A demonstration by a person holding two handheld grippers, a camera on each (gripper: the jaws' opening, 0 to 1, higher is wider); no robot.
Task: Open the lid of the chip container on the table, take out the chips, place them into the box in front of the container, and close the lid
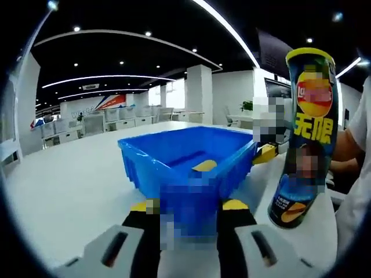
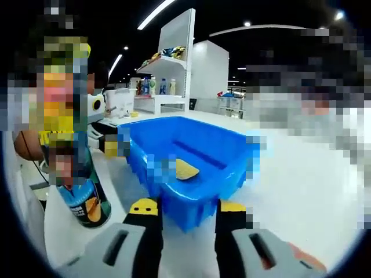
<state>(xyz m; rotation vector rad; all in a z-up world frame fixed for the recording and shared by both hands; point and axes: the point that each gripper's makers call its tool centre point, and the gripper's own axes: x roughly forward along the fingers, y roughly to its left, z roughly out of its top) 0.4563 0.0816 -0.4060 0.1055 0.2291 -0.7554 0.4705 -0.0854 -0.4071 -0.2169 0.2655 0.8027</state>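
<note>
In the left gripper view, the left gripper (image 1: 191,206) is seen parted and empty before the blue plastic box (image 1: 188,159), where a yellow chip (image 1: 205,165) lies. The tall dark chip canister (image 1: 306,136) stands just beside the box's rim.

In the right gripper view, the right gripper (image 2: 188,207) is likewise spread and empty. The lid should be pressed down squarely; open white tabletop (image 2: 301,191) is left around the box.
</note>
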